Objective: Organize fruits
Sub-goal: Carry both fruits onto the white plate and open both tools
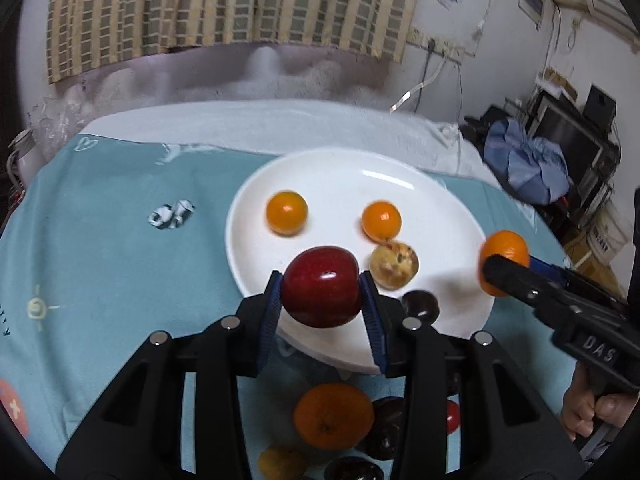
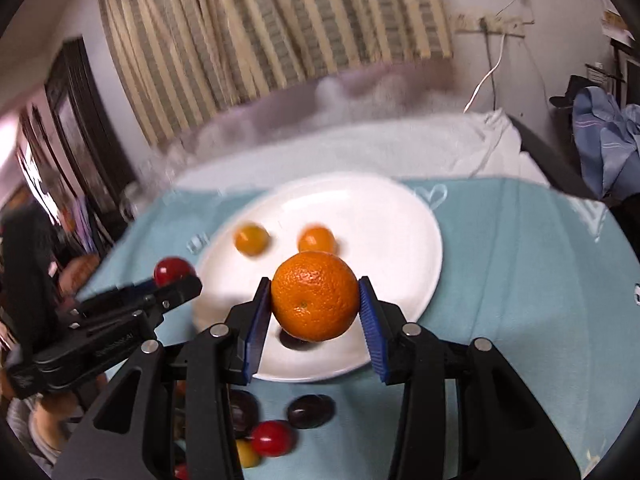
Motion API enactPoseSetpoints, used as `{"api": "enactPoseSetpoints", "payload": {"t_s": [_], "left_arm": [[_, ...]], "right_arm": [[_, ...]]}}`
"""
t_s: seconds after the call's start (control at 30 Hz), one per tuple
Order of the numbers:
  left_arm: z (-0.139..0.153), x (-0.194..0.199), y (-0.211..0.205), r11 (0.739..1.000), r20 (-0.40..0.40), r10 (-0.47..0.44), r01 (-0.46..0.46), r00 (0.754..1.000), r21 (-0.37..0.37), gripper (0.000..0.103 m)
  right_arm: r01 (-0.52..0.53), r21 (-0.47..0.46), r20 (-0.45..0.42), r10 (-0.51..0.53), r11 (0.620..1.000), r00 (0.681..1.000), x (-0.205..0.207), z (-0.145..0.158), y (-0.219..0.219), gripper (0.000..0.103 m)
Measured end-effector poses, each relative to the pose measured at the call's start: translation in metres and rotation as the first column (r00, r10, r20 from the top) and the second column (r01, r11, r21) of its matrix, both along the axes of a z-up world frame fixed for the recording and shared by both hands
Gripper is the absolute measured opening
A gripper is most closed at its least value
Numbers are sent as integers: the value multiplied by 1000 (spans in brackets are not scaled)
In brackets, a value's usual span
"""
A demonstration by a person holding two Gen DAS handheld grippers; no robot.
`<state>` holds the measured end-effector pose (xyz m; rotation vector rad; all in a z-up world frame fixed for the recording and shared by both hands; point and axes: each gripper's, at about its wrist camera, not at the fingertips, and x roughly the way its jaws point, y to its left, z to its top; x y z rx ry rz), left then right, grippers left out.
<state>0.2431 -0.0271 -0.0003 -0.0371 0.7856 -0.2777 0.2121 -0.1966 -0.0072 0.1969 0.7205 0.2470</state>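
Above the near rim of the white plate (image 1: 256, 184), on a blue cloth (image 1: 112, 216): left gripper (image 1: 322, 300) clenched on a red apple (image 1: 320, 286); right gripper (image 2: 314, 300) clenched on an orange (image 2: 315, 295). Plate already bears two small oranges (image 1: 287, 213), a pale speckled fruit (image 1: 394, 266) and a dark plum (image 1: 420, 304). Risks, as judged: round fruit released from height may roll off the shallow rim or knock its neighbours; both grippers converge closely and could collide.

two oranges (image 1: 287, 213) on plate (image 1: 400, 176), plums (image 2: 311, 411) before it.
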Motion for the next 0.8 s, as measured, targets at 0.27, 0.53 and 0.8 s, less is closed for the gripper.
{"api": "enactPoseSetpoints", "payload": {"t_s": [0.27, 0.53, 0.8], "left_arm": [[-3, -6, -1, 999, 25, 18, -19, 1000, 47, 64], [15, -51, 28, 994, 84, 83, -88, 993, 68, 82], [-7, -75, 26, 992, 36, 63, -67, 997, 106, 84]], "right_arm": [[14, 0, 1, -14, 1000, 1000, -4, -2, 2, 53], [-3, 32, 135, -1, 999, 991, -65, 50, -3, 67], [-3, 30, 113, 0, 1000, 994, -112, 36, -13, 68]]}}
